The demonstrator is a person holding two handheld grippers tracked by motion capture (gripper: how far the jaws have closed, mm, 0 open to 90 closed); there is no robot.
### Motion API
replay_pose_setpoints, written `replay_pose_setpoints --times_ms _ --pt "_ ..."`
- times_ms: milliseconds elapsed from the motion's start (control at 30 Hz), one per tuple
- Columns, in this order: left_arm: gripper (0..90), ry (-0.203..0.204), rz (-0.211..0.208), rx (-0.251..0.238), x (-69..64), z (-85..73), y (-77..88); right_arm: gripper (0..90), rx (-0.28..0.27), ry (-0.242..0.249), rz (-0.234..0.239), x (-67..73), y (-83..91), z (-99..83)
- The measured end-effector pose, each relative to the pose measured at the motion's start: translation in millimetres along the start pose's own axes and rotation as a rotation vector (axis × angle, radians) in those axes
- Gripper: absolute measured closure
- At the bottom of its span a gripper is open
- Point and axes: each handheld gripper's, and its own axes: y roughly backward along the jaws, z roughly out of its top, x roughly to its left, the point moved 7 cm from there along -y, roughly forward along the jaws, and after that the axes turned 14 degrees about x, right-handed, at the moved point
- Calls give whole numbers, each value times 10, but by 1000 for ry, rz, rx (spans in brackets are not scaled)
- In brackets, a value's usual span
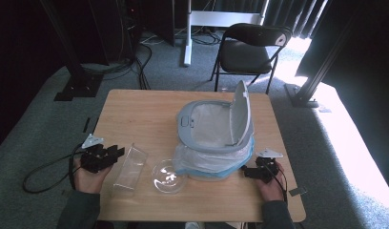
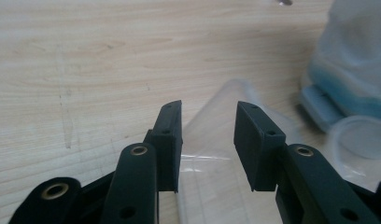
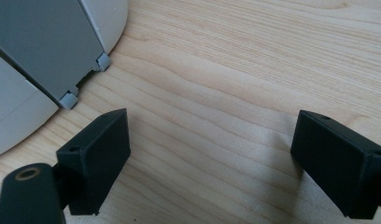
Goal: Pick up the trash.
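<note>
A small grey-white bin point(image 1: 216, 138) with its lid point(image 1: 241, 113) raised and a clear bag lining it stands in the middle of the wooden table point(image 1: 135, 107). A clear rectangular plastic container point(image 1: 129, 168) lies left of it, a clear round dish point(image 1: 168, 176) beside that. My left gripper point(image 1: 117, 152) rests at the table's left edge, open, its jaws aimed at the clear container point(image 2: 212, 154) with nothing between them. My right gripper point(image 1: 246, 172) sits near the front right by the bin's base point(image 3: 48, 60), jaws wide open over bare wood.
The bin's bagged blue base point(image 2: 352, 88) and the round dish point(image 2: 361, 140) show at the right of the left gripper view. Behind the table stands a black folding chair point(image 1: 250, 47). Black frame posts and cables lie on the grey carpet around the table.
</note>
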Motion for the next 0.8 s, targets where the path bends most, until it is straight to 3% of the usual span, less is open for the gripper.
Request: replay_pose_setpoints --times_ms 67,233,433,800 --pt "615 -16 5 -21 -76 -18 128 111 0 0 0 0 0 0" --pt "597 -35 10 -37 -176 -94 237 111 0 0 0 0 0 0" --pt "580 -70 5 -30 -361 -337 381 111 0 0 0 0 0 0" --pt "581 -81 22 6 -464 -606 483 111 0 0 0 0 0 0"
